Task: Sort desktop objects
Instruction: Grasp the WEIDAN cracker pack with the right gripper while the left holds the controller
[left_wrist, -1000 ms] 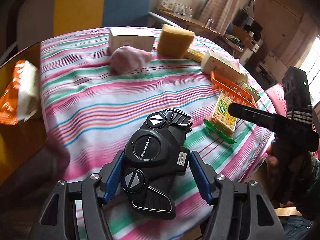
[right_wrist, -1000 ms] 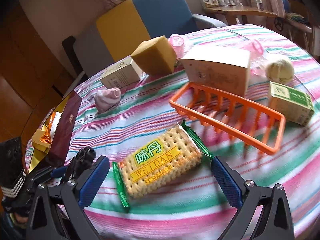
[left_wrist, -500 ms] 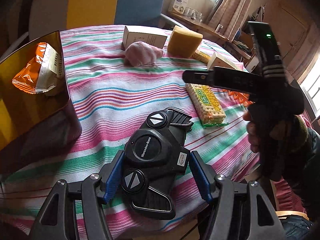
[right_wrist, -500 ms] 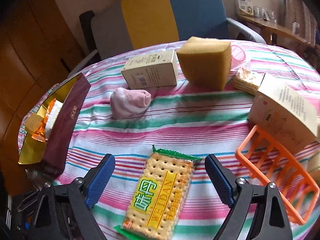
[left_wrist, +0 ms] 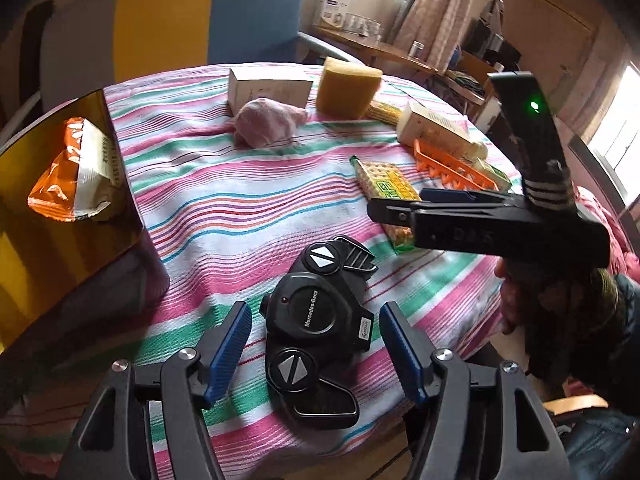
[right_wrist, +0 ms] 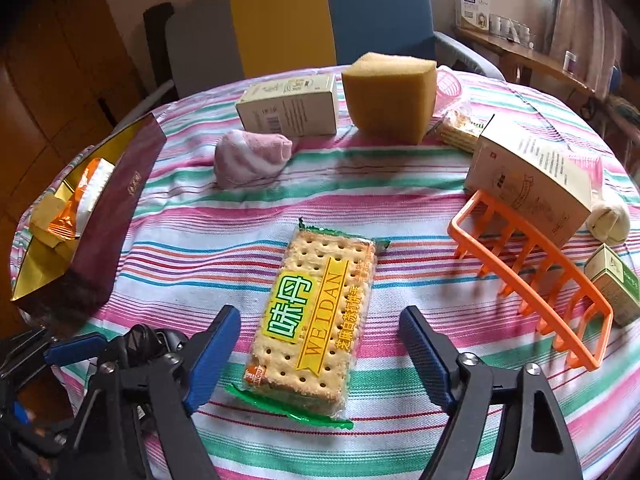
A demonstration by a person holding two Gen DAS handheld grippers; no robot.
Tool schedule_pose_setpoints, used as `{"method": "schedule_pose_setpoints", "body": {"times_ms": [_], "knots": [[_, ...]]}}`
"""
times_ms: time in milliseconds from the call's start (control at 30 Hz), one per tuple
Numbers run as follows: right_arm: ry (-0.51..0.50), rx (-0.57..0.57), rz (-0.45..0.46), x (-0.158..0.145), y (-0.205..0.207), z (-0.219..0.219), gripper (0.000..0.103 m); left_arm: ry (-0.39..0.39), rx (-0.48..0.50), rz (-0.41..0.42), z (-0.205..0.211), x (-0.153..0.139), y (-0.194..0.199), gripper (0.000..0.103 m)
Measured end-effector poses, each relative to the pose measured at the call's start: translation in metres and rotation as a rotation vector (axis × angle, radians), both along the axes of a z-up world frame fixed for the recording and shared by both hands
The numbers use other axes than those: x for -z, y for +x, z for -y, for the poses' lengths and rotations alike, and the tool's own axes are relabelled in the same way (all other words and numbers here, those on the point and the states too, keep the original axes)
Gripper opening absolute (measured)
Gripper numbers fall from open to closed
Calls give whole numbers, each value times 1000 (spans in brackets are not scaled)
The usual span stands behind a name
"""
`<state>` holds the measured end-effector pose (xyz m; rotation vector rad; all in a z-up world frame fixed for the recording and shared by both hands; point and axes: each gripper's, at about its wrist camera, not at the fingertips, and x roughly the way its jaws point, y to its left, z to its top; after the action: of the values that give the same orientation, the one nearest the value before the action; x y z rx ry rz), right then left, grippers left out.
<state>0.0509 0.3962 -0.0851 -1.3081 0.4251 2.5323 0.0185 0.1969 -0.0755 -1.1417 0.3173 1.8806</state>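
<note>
Low in the frame, the left hand-held gripper (left_wrist: 315, 344) now stands spread around the black remote (left_wrist: 320, 336), released on the worktop (left_wrist: 240, 208). The right hand-held gripper (right_wrist: 320, 344), spread, has advanced to straddle the cracker pack (right_wrist: 316, 316) at centre.

Two black plastic handheld grippers: left gripper (left_wrist: 315, 345) and right gripper (right_wrist: 319, 354), each with ribbed blue finger pads (left_wrist: 229, 349), silver screws (left_wrist: 187, 355); right carries a green indicator light (left_wrist: 534, 106).

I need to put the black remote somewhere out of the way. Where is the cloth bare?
Bare stripes lie between the pink sock, the maroon box and the cracker pack. The far edge and the orange rack side are crowded.
</note>
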Motion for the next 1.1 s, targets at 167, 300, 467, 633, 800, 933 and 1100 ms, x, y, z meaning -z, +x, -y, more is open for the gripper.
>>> {"method": "schedule_pose_setpoints", "body": {"times_ms": [167, 300, 467, 633, 800, 933, 1100], "knots": [[25, -1, 10, 0, 3, 0, 63, -7, 10, 3, -3, 4, -2, 68], [26, 4, 1, 0, 12, -5, 51, -12, 18, 5, -6, 8, -4, 68], [22, -11, -7, -1, 24, -5, 51, -56, 44, -32, -9, 10, 7, 68], [2, -15, -21, 0, 29, -6, 52, -128, 120, -124, -13, 12, 19, 68], [10, -16, -22, 1, 28, -4, 53, -120, 124, -109, -13, 12, 10, 68], [21, -21, -23, 1, 27, -3, 53, -105, 105, -121, -13, 13, 11, 67], [75, -26, -15, 2, 25, 3, 51, -54, 30, -91, -7, 12, 9, 66]]}}
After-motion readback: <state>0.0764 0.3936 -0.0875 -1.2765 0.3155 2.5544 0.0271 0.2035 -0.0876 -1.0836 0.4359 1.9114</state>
